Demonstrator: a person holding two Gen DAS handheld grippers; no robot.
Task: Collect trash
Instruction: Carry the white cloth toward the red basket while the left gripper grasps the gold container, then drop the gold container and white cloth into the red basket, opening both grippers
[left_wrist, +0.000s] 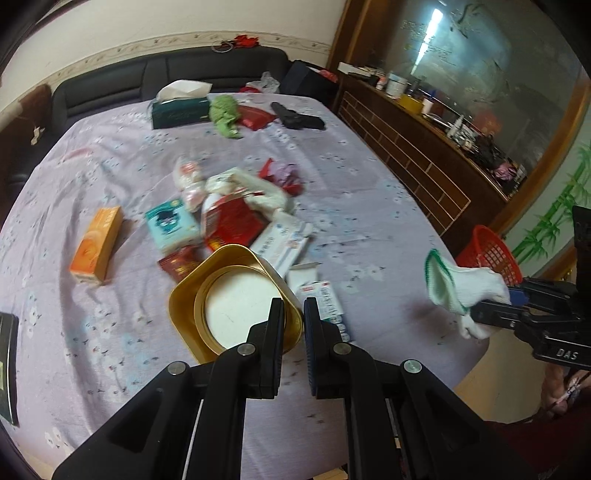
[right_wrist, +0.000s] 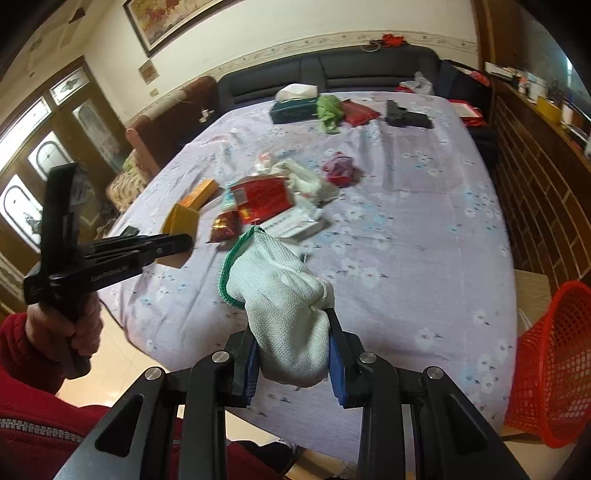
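My left gripper (left_wrist: 293, 308) is shut on the rim of a gold tin (left_wrist: 229, 295), which hangs tilted just above the table with its pale inside showing. In the right wrist view that left gripper (right_wrist: 184, 242) reaches in from the left with the gold tin (right_wrist: 181, 219) at its tips. My right gripper (right_wrist: 291, 332) is shut on a white knitted glove (right_wrist: 280, 291) with a green cuff, held over the table's near edge. The left wrist view shows the right gripper (left_wrist: 495, 306) and the glove (left_wrist: 461, 284) at the right. A red mesh basket (right_wrist: 554, 362) stands off the table's right corner.
The table (left_wrist: 369, 206) wears a lilac flowered cloth. A heap of red packets and white wrappers (left_wrist: 236, 210) lies mid-table, beside an orange box (left_wrist: 98, 243). At the far end lie a tissue box (left_wrist: 181, 110), a green cloth (left_wrist: 223, 114) and a black pistol-shaped thing (left_wrist: 295, 118). A wooden cabinet (left_wrist: 413, 155) runs along the right.
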